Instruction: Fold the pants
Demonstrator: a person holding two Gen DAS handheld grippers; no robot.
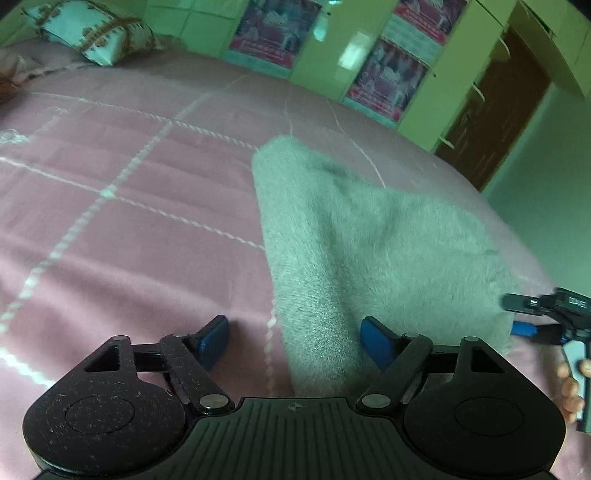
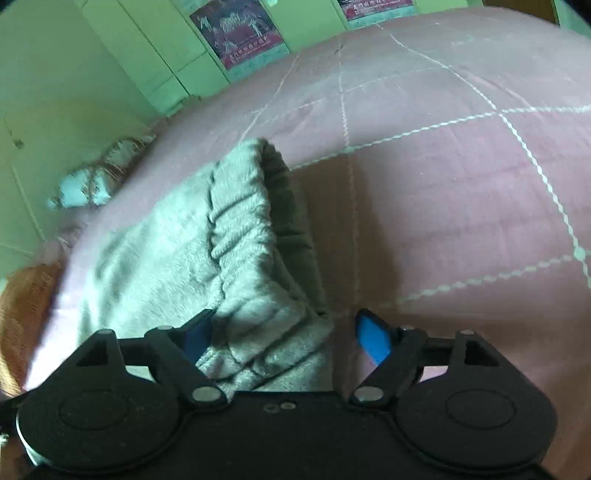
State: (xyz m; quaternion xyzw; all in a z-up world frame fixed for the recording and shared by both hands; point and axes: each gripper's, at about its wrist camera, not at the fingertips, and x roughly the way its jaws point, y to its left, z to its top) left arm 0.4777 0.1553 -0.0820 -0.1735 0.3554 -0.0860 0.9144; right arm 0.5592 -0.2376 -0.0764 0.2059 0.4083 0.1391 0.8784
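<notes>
- The pants [image 1: 354, 236], grey and fleecy, lie on the pink checked bed cover [image 1: 129, 206], already gathered into a compact, roughly rectangular bundle rather than spread at full length.
- In the right wrist view the elastic waistband [image 2: 240, 206] runs along the bundle's right edge, with a darker layer showing beneath it, so the fabric is stacked at least 2 layers deep.
- I judge at least 1 fold to be done; the exact count cannot be told from these views, since the legs are not visible separately.
- The left hand-held gripper [image 1: 295, 341] hangs over the near edge of the bundle with its blue pads [image 1: 376, 341] spread wide. The cloth lies below and between them, but neither pad presses on it, so it has hold of nothing.
- The right hand-held gripper [image 2: 284, 338] is likewise spread wide above the waistband corner. Its left pad sits very close to the fabric, yet no pinch is visible.
- In the left wrist view the right hand-held gripper appears at the far right edge, just beside the bundle.
- What is left, as I judge it: perhaps 1 more fold to halve the bundle, or only smoothing and squaring its uneven edges.
- A patterned pillow [image 1: 92, 33] sits well apart, at the bed's far corner.
</notes>
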